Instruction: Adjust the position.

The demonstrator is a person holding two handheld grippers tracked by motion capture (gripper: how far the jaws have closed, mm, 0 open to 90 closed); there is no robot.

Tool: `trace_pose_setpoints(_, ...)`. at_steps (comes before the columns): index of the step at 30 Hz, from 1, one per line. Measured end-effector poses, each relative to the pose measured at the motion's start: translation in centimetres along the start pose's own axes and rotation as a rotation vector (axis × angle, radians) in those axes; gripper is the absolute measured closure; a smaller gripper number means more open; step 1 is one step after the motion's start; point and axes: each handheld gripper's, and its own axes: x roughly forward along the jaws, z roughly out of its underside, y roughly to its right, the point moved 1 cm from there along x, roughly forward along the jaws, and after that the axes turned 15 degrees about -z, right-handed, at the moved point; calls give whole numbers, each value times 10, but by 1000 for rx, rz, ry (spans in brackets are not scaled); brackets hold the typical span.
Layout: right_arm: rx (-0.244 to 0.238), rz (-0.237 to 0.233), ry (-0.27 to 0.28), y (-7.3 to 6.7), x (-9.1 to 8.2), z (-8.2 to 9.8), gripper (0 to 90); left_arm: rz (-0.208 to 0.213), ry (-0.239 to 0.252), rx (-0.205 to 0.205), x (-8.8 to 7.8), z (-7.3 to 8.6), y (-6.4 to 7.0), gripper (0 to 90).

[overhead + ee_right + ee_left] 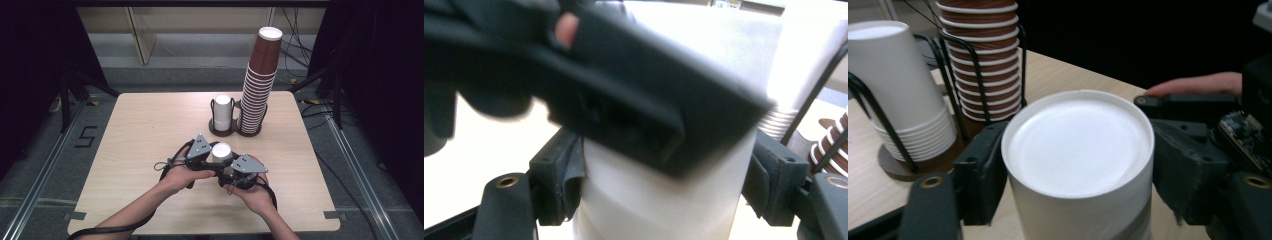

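Observation:
A white paper cup [221, 150] stands upside down near the table's front, between both grippers. My left gripper [212, 159] comes at it from the left. In the left gripper view the cup's round base [1078, 145] sits between the black pads [982, 170], which lie against both sides. My right gripper [229, 169] comes from the right, lower on the cup. Its pads [558, 180] press on the cup wall [649, 200]. A seam low on the wall hints at nested cups. The left gripper's blurred body [624, 95] hides the cup's top in the right gripper view.
A dark wire holder [235, 131] stands at the table's back centre. It carries a short stack of white cups [223, 112] and a tall leaning stack of brown cups [260, 75]. Both stacks stand just beyond the held cup. Dark curtains flank the table.

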Motion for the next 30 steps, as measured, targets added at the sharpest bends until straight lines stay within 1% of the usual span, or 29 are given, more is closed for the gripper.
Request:
trace_pose_setpoints(1,6,-4,-3,2,0,1,280,-8,10,8,-2,-2,-2,216)
trace_pose_setpoints(2,11,5,-4,4,-1,1,280,-19,19,8,-4,-4,-4,198)
trace_pose_setpoints(3,38,0,-16,5,-2,2,280,-22,27,9,-5,-5,-5,187)
trace_pose_setpoints(4,82,-7,-22,5,-2,3,279,-27,32,21,-8,-8,-8,178)
trace_pose_setpoints(5,68,3,-17,10,-4,5,280,-29,38,31,-11,-9,-10,176)
trace_pose_setpoints(6,100,14,-8,11,-5,6,281,-31,42,41,-14,-11,-12,175)
trace_pose_setpoints(7,108,19,-1,14,-6,7,281,-30,48,44,-18,-12,-13,175)
trace_pose_setpoints(8,148,19,9,19,-10,7,281,-26,52,52,-22,-13,-15,167)
trace_pose_setpoints(9,148,19,9,19,-10,7,281,-23,56,57,-25,-12,-17,167)
trace_pose_setpoints(10,170,8,29,22,-10,7,281,-23,58,62,-28,-10,-18,158)
trace_pose_setpoints(11,207,13,36,23,-13,6,281,-24,55,70,-30,-9,-19,146)
trace_pose_setpoints(12,211,15,50,25,-13,6,281,-22,50,77,-33,-4,-20,143)
trace_pose_setpoints(13,227,23,57,29,-17,5,280,-15,43,88,-35,0,-20,133)
trace_pose_setpoints(14,275,17,77,29,-18,4,280,-5,32,98,-36,5,-21,110)
trace_pose_setpoints(15,278,19,88,31,-19,4,280,3,14,86,-38,10,-20,71)
trace_pose_setpoints(16,285,21,106,33,-20,4,280,3,24,101,-37,14,-21,48)
trace_pose_setpoints(17,321,13,111,34,-21,4,280,28,16,83,-38,19,-19,37)
trace_pose_setpoints(18,375,-5,137,37,-21,5,280,-10,21,108,-39,27,-20,18)
trace_pose_setpoints(19,375,-5,137,37,-21,5,280,-10,21,108,-39,27,-20,15)
trace_pose_setpoints(20,410,-9,140,37,-22,5,280,2,26,115,-38,29,-19,15)
trace_pose_setpoints(21,410,-6,149,39,-22,7,280,-21,40,142,-37,33,-19,12)
trace_pose_setpoints(22,473,-30,167,37,-22,6,280,-20,38,143,-36,37,-18,10)
trace_pose_setpoints(23,471,-43,177,39,-21,7,279,-16,45,167,-35,38,-18,7)
trace_pose_setpoints(25,509,-51,175,40,-20,8,279,-20,32,163,-33,42,-15,0)
trace_pose_setpoints(26,524,-59,185,40,-19,8,279,-15,25,160,-32,43,-13,0)
trace_pose_setpoints(27,550,-80,203,40,-18,8,279,-10,30,164,-30,43,-11,0)
trace_pose_setpoints(28,579,-82,206,39,-18,8,279,-7,30,166,-28,43,-9,0)
trace_pose_setpoints(29,578,-91,214,40,-18,7,279,-2,31,169,-27,42,-7,0)
trace_pose_setpoints(30,602,-100,221,37,-17,6,279,-4,51,202,-24,39,-7,0)
